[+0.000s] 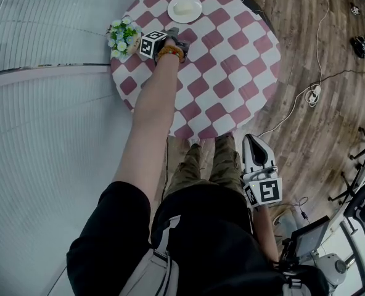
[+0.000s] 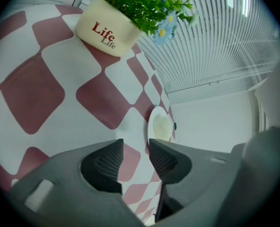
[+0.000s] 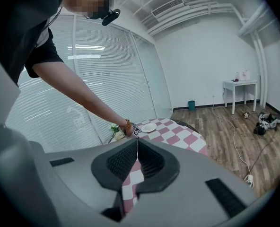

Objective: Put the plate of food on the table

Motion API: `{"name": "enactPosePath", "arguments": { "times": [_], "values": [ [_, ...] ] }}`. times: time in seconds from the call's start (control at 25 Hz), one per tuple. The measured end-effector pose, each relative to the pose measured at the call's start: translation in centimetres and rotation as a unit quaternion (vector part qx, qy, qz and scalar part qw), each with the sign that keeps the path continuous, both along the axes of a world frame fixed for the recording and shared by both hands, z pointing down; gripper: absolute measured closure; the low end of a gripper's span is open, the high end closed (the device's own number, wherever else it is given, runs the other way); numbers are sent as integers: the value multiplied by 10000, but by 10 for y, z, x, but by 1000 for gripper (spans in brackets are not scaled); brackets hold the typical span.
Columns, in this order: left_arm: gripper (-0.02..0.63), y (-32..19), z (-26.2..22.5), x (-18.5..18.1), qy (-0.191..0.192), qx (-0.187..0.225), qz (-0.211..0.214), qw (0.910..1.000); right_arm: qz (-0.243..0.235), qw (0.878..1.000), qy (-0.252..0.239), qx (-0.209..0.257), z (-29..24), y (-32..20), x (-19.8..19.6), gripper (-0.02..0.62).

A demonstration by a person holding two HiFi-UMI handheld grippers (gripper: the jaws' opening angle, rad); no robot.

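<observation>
Right gripper (image 3: 137,145), pressed together on nothing, low beside the legs, well short of the surface (image 1: 232,60). Left gripper (image 2: 135,148) reached out over the checkered cloth, jaws spread and empty. Flower pot (image 2: 109,32) near, off to its left. Plate of food (image 2: 160,126) just ahead of its tips, apart from them, flat on the surface. Placement apparently done; judged remaining: only drawing the left gripper back.

One plate of food (image 1: 185,8), one flowerpot (image 1: 123,37), one table (image 1: 232,73) (checked cloth), two hand-held grippers (image 1: 174,33) (image 1: 251,139)
</observation>
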State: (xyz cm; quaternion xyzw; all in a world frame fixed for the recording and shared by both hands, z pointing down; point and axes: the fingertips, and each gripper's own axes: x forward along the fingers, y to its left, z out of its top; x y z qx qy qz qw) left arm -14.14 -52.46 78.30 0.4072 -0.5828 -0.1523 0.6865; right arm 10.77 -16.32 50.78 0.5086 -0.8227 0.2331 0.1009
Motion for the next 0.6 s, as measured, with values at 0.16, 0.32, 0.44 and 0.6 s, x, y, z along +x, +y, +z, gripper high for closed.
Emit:
{"name": "enactPosePath", "arguments": {
  "times": [0.16, 0.32, 0.44, 0.6],
  "values": [
    [451, 22, -2, -4, -27, -29, -58, 10000, 8, 9999, 49, 88, -7, 5, -3, 583],
    [451, 44, -2, -7, 11, -101, -101, 9999, -60, 9998, 71, 196, -17, 10, -12, 583],
    [451, 56, -7, -6, 64, -110, -99, 9999, -82, 9996, 74, 263, -24, 14, -18, 583],
    [451, 69, -13, -6, 75, -115, -55, 9999, -73, 9991, 74, 401, -35, 16, -26, 583]
  ]
}}
